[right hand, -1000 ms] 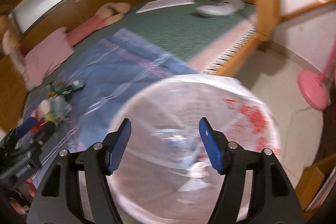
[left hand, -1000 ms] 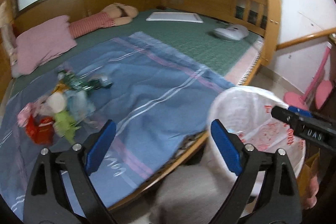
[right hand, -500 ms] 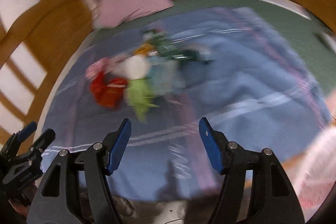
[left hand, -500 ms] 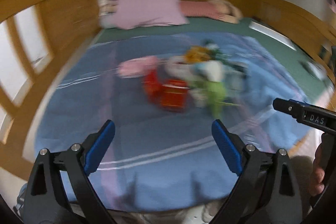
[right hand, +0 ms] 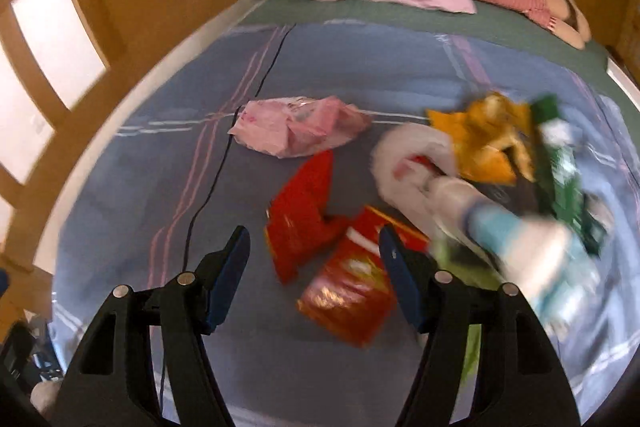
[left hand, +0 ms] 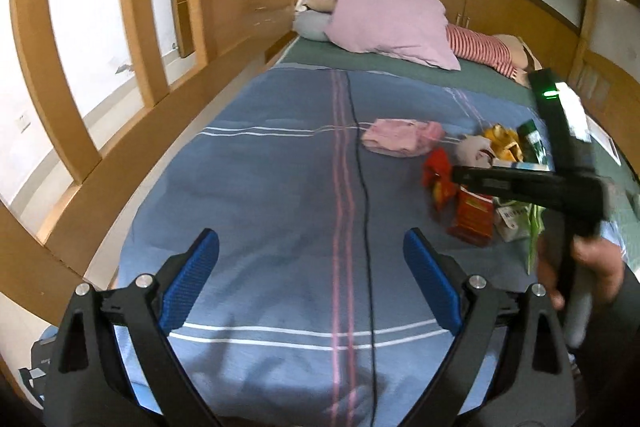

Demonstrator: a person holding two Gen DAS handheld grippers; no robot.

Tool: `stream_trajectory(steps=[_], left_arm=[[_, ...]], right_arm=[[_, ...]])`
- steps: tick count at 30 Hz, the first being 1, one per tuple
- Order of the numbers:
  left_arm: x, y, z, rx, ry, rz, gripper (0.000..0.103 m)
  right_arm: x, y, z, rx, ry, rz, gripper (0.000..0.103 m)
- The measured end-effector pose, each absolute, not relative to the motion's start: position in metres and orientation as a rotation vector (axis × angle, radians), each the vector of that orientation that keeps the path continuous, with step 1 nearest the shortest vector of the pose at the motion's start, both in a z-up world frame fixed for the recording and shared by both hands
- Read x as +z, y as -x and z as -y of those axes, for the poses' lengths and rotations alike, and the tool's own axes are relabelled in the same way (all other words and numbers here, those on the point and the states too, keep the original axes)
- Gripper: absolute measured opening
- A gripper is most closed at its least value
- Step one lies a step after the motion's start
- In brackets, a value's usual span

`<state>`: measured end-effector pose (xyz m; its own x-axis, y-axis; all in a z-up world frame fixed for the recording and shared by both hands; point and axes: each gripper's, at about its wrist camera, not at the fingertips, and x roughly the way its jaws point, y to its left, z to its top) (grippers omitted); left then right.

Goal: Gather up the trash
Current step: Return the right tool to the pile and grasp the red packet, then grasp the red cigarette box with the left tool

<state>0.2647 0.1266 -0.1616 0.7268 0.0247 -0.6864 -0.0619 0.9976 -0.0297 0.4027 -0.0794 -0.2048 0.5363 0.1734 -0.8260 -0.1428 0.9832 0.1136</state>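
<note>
A pile of trash lies on the blue blanket: a pink wrapper, a red wrapper, a red box, a white crumpled wrapper, an orange wrapper, a green packet and a light blue and white wrapper. My right gripper is open, low over the red wrapper and red box. My left gripper is open and empty over bare blanket, left of the pile. The right gripper's body covers part of the pile in the left wrist view.
A thin black cable runs along the blanket. A pink pillow and a striped soft doll lie at the head of the bed. A wooden rail lines the left side.
Both grippers swung from the white bag-lined bin beside the bed to the trash pile. The right gripper has come down close over the red wrappers. Both stay open.
</note>
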Motion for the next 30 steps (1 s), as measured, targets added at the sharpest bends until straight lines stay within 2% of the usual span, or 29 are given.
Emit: stream_trajectory(steps=[6,7,8,9,12,18,23,30], left_arm=[[-0.162,-0.27,-0.145,0.063,0.081,-0.75,0.094],[-0.163,-0.269,-0.147,0.064,0.084,-0.751,0.094],[-0.163,-0.271,-0.148,0.066,0.087,-0.753,0.094],[-0.163,-0.273,-0.148,0.065,0.089,-0.757,0.094],[-0.164,-0.274,-0.146,0.061,0.091,-0.762,0.094],[-0.165,-0.279,-0.126,0.028,0.046,-0.767,0.094],[-0.175,-0.292,-0.084,-0.076,-0.032,-0.791,0.094],[-0.201,-0.318,-0.001,-0.247,-0.139,-0.804,0.094]], right_arm=[[-0.24,-0.441,0.06,0.185,0.017,-1.105,0.065],[-0.243,-0.445,0.058,0.177,0.021,-1.116,0.054],[-0.247,-0.449,0.057,0.162,0.031,-1.134,0.038],[-0.251,-0.45,0.056,0.152,0.037,-1.152,0.032],[-0.25,-0.446,0.061,0.14,0.005,-1.152,0.029],[-0.21,-0.407,0.094,0.17,-0.108,-1.059,0.028],[-0.18,-0.348,0.15,0.138,-0.208,-1.001,0.028],[-0.172,-0.279,0.22,0.067,-0.334,-0.971,0.028]])
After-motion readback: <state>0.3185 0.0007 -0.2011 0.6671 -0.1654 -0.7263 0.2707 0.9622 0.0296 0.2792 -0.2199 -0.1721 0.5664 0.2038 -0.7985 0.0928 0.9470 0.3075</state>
